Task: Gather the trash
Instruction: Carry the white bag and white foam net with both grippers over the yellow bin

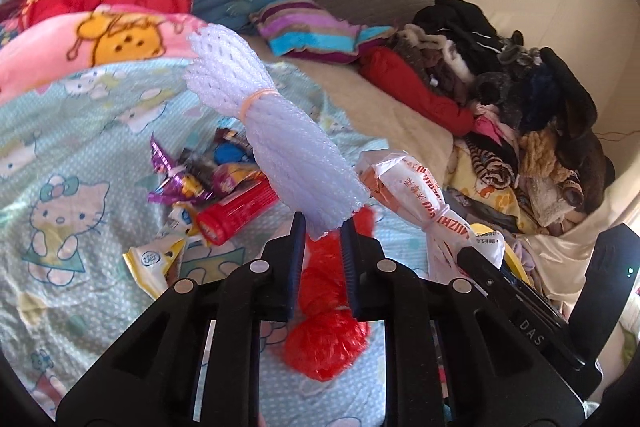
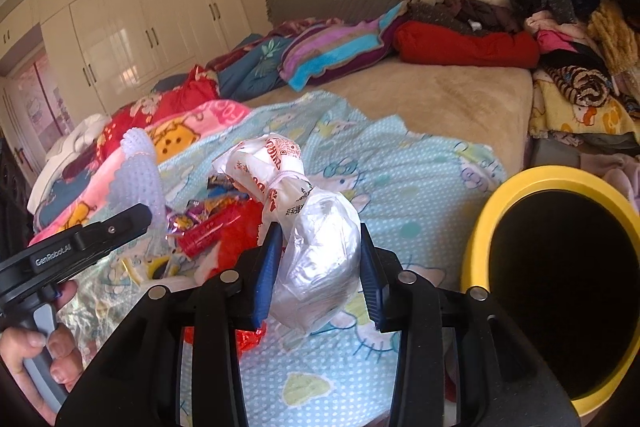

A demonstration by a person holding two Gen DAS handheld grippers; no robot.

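Observation:
My left gripper (image 1: pixel 323 231) is shut on the lower end of a white foam net bundle (image 1: pixel 276 135) tied with a rubber band, holding it up above the bed. My right gripper (image 2: pixel 318 251) is shut on a knotted white plastic bag with red print (image 2: pixel 316 247), which also shows in the left wrist view (image 1: pixel 416 195). A yellow-rimmed trash bin (image 2: pixel 560 291) with a dark inside stands just right of the right gripper. A red mesh net (image 1: pixel 328 331) lies on the bed under the left gripper. Snack wrappers (image 1: pixel 200 179) and a red tube (image 1: pixel 236 213) lie beyond it.
A Hello Kitty sheet (image 1: pixel 80 227) covers the near bed, with a pink cartoon blanket (image 1: pixel 100 43) behind. A heap of clothes (image 1: pixel 520 99) fills the right side. Striped and blue bedding (image 2: pixel 320 55) lies at the back. White wardrobes (image 2: pixel 132 35) line the far wall.

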